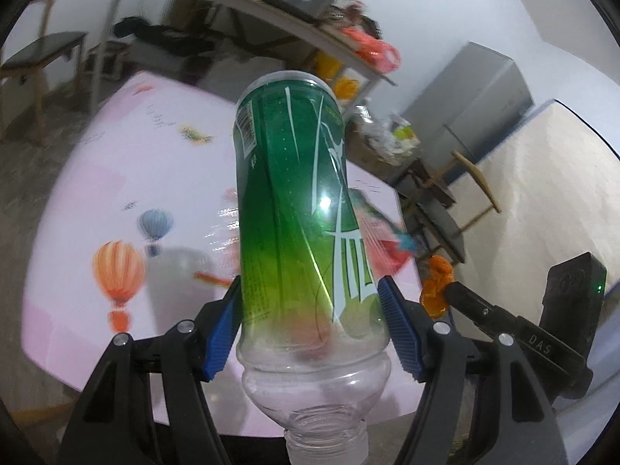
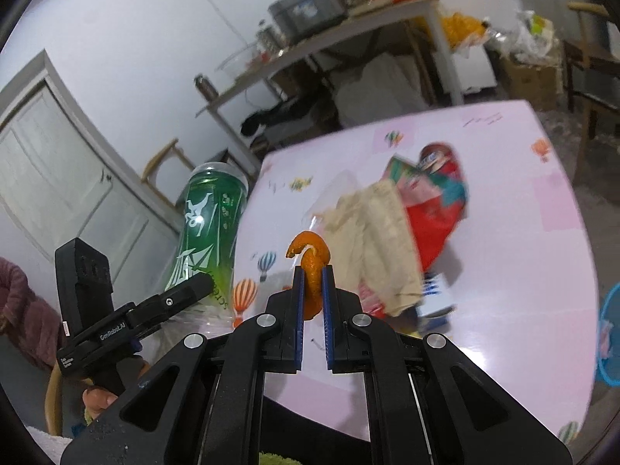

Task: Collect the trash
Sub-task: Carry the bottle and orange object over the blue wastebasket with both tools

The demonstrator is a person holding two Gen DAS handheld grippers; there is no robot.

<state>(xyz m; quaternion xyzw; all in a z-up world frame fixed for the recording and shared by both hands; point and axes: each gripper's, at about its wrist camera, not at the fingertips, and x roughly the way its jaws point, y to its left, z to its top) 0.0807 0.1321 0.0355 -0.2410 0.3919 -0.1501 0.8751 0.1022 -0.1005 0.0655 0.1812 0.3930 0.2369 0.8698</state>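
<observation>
- Left wrist view: 1 plastic bottle [image 1: 306,209], green label, clear shoulder, held neck toward the camera and base pointing away. The left tongs [image 1: 310,310] clamp it across the lower label, a blue pad on each side; the wide stance is set by the bottle's girth. It hangs above the surface [image 1: 97,178] rather than resting on it.
- Right wrist view: 1 strip of orange peel [image 2: 312,271], curled at the top, pinched between the nearly closed right tongs [image 2: 312,283]. The narrow gap suits so thin a scrap. It too is held clear of the surface.
- Remaining on the surface, toward its far right part: 1 loose heap of wrappers [image 2: 434,201], red and teal, with 1 beige crumpled sheet [image 2: 376,240] lying over its near side, and 1 small blue-and-white box [image 2: 436,302] at the heap's near edge.
- 1 blue basket rim [image 2: 608,333] shows beyond the right edge of the surface; probably the bin, though too little is visible to be sure.
- Judgement: both tongs are loaded, so disposal likely comes before the heap is tackled.
</observation>
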